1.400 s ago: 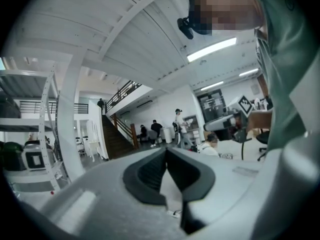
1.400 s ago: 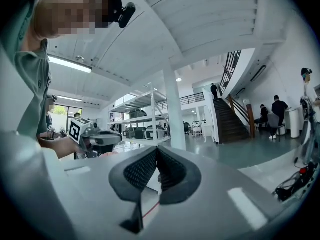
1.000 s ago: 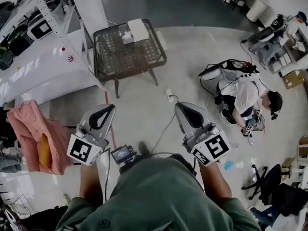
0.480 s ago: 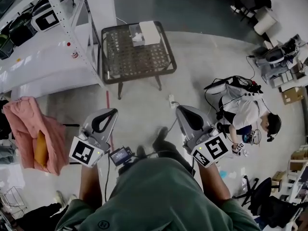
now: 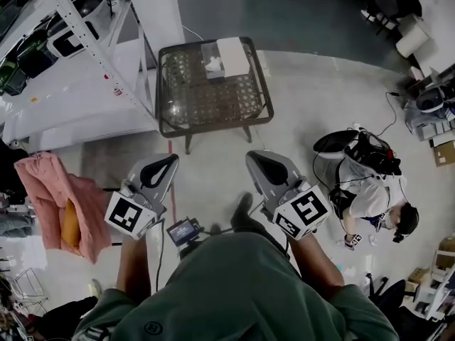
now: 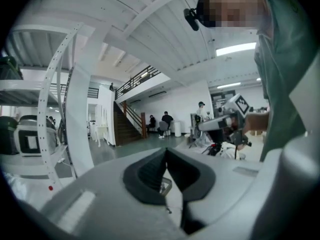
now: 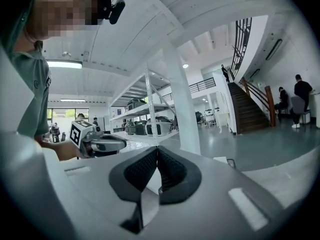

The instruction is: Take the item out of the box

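Note:
A white box [image 5: 232, 54] lies at the far edge of a small dark mesh table [image 5: 213, 94], with something pale and crumpled [image 5: 213, 64] at its left side. Both grippers hang above the floor, short of the table, and neither touches anything. My left gripper [image 5: 171, 160] is shut and empty; in its own view the jaws [image 6: 166, 152] meet at the tip. My right gripper [image 5: 253, 155] is likewise shut and empty, pads together [image 7: 157, 151]. Each gripper shows in the other's view: the right gripper [image 6: 227, 120] and the left gripper [image 7: 97, 141].
A white shelving rack [image 5: 85, 45] with bins stands left of the table, beside a white pillar [image 5: 158, 6]. A pink cloth [image 5: 53, 190] drapes over something at the left. A person [image 5: 370, 187] crouches on the floor at the right among cables and gear.
The table and box have come closer and lower in the head view. Both grippers stay shut; the right one has shifted a little left.

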Demonstrator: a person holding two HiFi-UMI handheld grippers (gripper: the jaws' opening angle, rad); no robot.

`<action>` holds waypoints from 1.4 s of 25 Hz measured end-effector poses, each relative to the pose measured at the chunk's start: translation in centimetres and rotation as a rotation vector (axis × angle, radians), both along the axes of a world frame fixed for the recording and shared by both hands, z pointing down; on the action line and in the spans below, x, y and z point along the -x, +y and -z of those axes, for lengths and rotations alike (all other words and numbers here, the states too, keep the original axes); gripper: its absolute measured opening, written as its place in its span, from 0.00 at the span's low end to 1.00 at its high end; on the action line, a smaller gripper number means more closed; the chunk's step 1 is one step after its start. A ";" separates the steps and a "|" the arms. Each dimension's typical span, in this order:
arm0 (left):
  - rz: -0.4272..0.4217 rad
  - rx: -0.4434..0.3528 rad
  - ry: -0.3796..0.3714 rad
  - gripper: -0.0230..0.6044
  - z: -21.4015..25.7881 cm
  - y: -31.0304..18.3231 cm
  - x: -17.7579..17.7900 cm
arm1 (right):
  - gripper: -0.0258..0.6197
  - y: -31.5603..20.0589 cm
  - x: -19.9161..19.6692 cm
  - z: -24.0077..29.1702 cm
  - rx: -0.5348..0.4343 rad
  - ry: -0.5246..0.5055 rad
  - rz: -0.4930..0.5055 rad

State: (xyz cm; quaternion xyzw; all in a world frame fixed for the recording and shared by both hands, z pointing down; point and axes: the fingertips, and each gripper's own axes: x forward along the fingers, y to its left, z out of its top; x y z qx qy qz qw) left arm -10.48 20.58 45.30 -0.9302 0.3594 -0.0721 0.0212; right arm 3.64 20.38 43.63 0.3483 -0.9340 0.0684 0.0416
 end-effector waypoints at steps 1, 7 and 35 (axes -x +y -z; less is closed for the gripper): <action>0.000 0.001 -0.009 0.04 0.1 -1.3 -0.6 | 0.05 -1.1 -0.2 0.0 0.002 -0.003 0.013; 0.045 -0.013 -0.031 0.04 1.1 -8.5 -3.8 | 0.05 -8.6 -4.4 0.4 -0.006 -0.010 0.030; -0.179 -0.007 -0.005 0.06 8.1 -52.1 -1.2 | 0.05 -47.1 -2.1 8.4 -0.003 0.051 -0.234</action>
